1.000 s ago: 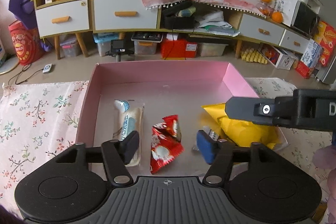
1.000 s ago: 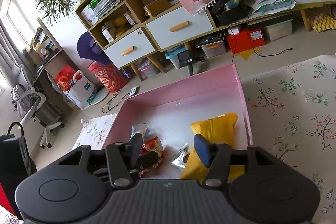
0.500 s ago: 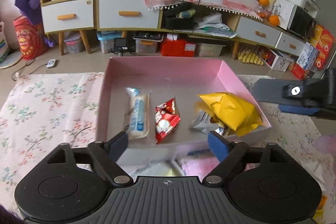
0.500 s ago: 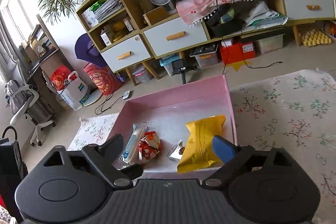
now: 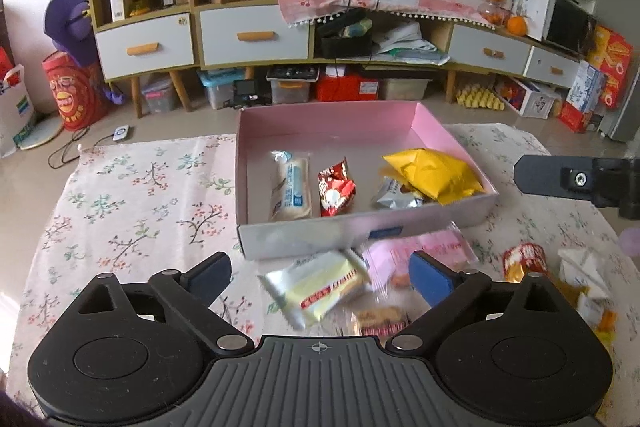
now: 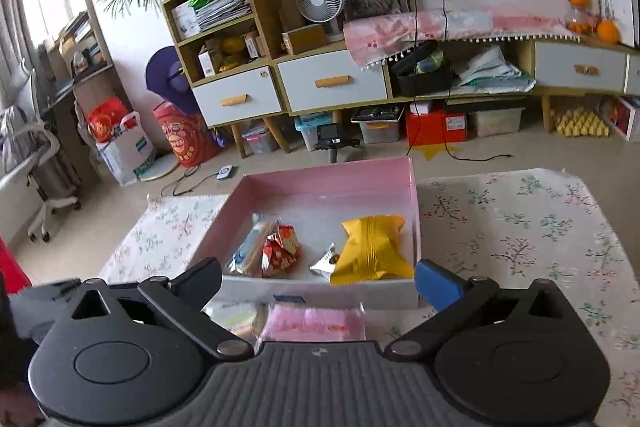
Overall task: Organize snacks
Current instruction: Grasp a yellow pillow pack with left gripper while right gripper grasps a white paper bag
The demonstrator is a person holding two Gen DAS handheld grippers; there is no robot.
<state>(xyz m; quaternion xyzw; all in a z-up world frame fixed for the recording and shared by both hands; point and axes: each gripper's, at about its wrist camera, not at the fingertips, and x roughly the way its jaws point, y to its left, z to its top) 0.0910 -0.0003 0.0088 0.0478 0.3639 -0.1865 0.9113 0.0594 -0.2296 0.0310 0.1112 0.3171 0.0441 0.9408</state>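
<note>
Pink cardboard box (image 5: 360, 227) held a puffy yellow bag (image 5: 432, 175). Both the left gripper (image 5: 320, 273) and right gripper (image 6: 318, 281) had just been opening wide, empty. Only the left view showed a crinkly red packet (image 5: 524, 261) outside.

Four snacks are sitting in 1 pink box (image 5: 440, 131): 1 white-blue pack (image 5: 291, 187), 1 red pack (image 5: 335, 187), 1 silver pack (image 5: 394, 194), 1 yellow bag (image 5: 434, 174). Outside the box, on 1 floral cloth (image 5: 132, 211), approx. 6 more are lying: 1 pale yellow pack (image 5: 320, 287), 1 pink pack (image 5: 420, 253), 1 clear biscuit pack (image 5: 380, 319), 1 red-orange pack (image 5: 524, 261), 1 white pack (image 5: 580, 263), and 1 more at the right edge, too blurred to id. Two grippers are showing: left (image 5: 320, 273), right (image 6: 318, 281).
</note>
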